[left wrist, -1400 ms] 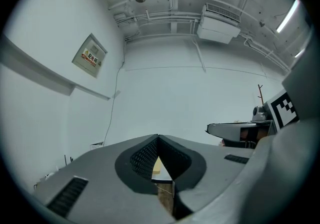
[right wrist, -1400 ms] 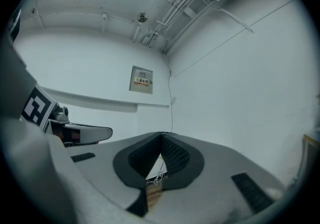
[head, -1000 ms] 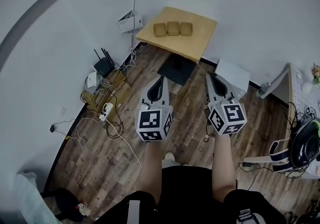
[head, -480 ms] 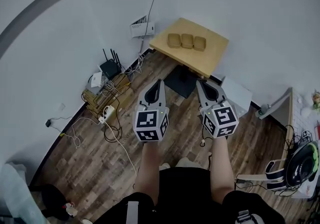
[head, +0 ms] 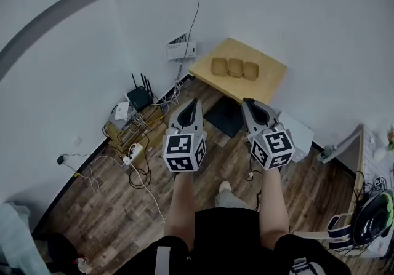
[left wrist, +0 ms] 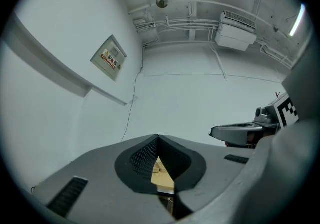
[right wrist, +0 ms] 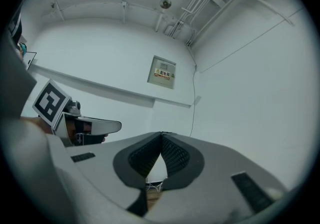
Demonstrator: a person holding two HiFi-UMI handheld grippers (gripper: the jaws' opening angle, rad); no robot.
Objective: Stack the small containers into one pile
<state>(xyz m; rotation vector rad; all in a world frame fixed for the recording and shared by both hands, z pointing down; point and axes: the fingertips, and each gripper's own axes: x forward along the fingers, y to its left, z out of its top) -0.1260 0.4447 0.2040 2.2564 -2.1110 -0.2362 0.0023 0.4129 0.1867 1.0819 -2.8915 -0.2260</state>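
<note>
Three small tan containers (head: 234,67) sit side by side in a row on a light wooden table (head: 266,86) in the room's far corner, seen in the head view. My left gripper (head: 196,102) and right gripper (head: 245,101) are held out in front of me at waist height, well short of the table, both shut and empty. In the left gripper view a sliver of the table (left wrist: 162,178) shows through the gap below the closed tips (left wrist: 158,137). The right gripper view shows closed tips (right wrist: 161,133) against the white wall.
A black mat (head: 223,115) lies on the wood floor under the table. A router (head: 140,95), a crate and tangled cables (head: 126,135) crowd the left wall. A white box (head: 298,138) stands right of the table. A chair and helmet (head: 372,218) are at far right.
The view has shifted as I walk toward the table; the table and containers sit lower and more rightward in the head view. Both grippers stay shut, held out front.
</note>
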